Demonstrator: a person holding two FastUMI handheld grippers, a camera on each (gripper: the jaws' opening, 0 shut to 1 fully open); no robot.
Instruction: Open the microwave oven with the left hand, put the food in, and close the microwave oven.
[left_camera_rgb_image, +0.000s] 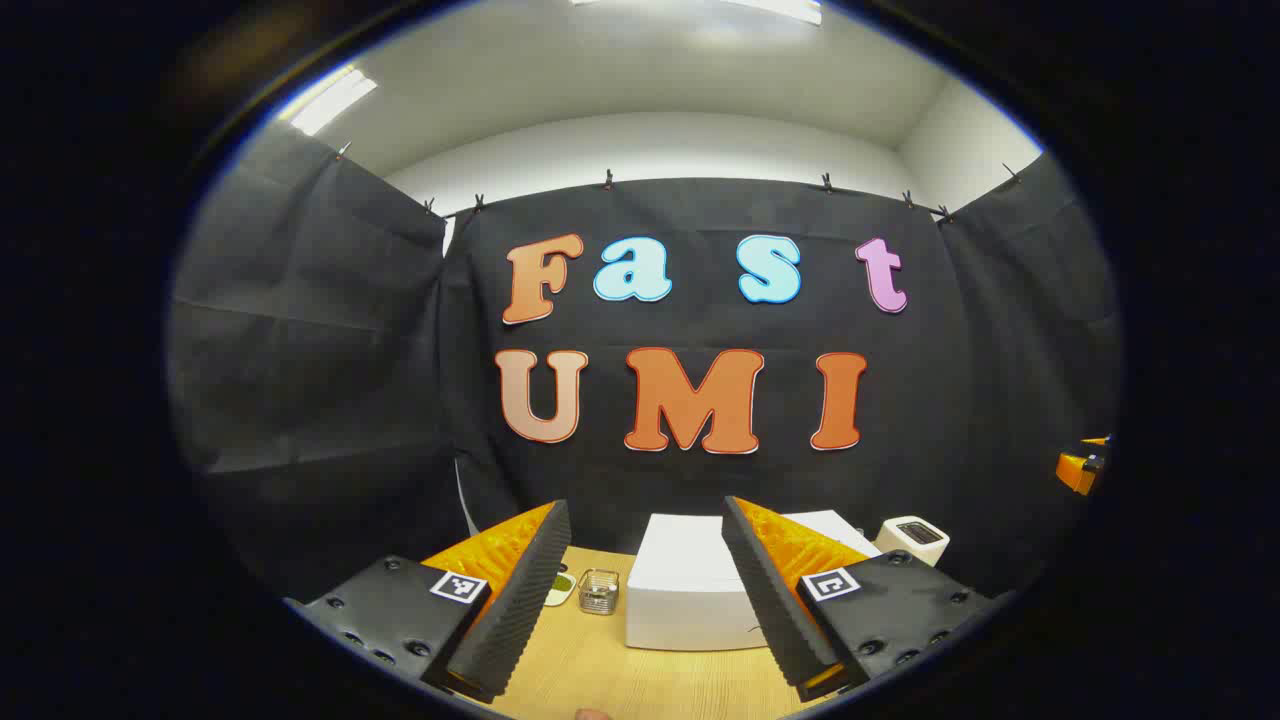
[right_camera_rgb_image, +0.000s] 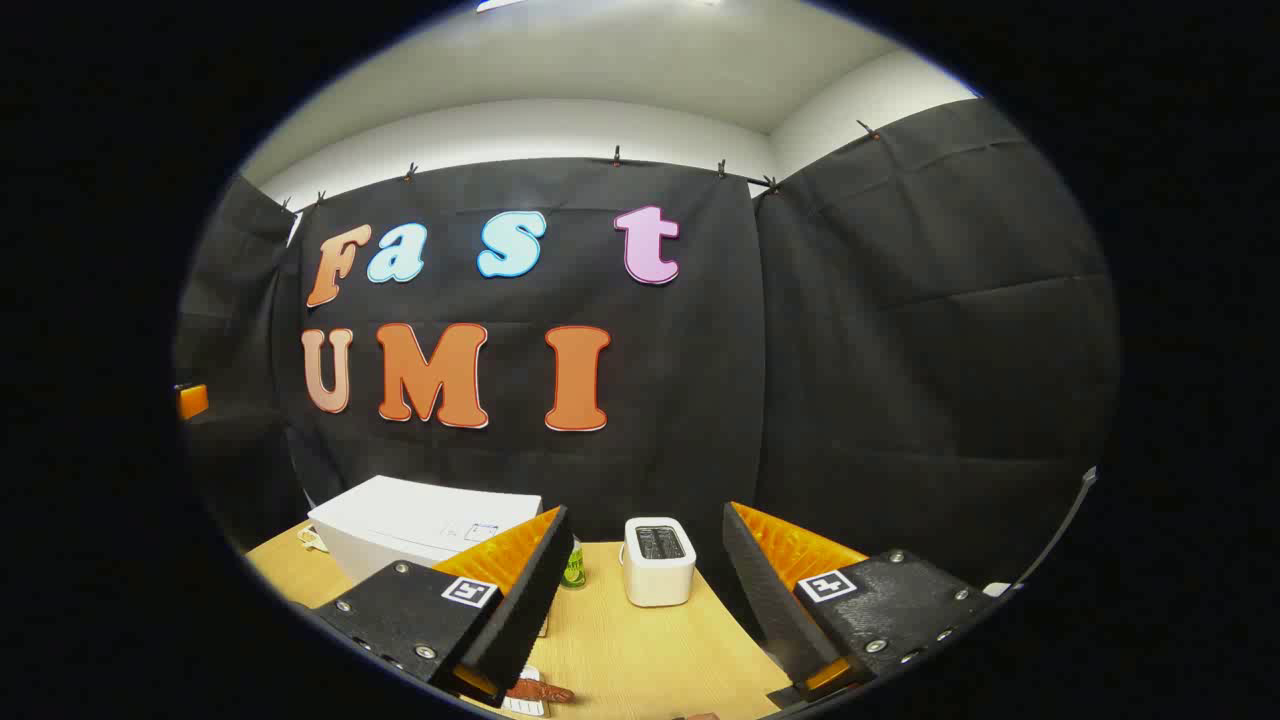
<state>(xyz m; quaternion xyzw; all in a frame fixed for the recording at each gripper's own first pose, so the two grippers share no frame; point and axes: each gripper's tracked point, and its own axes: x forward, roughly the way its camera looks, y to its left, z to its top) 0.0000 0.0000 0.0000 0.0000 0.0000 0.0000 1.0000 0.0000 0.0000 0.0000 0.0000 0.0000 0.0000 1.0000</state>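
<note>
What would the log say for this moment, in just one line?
stage: start | left gripper: open, holding nothing | right gripper: open, holding nothing | microwave: on table, untouched | toaster: right of microwave

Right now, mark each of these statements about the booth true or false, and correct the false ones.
1. The microwave oven is standing with its door swung wide open. False: it shows as a closed white box on the wooden table.
2. The left gripper is open, with nothing between its fingers. True.
3. The right gripper is clamped on the toaster. False: it is open, and the toaster stands farther off on the table.
4. A small glass jar stands just left of the microwave oven in the left gripper view. True.
5. The toaster is black. False: it is white.
</note>
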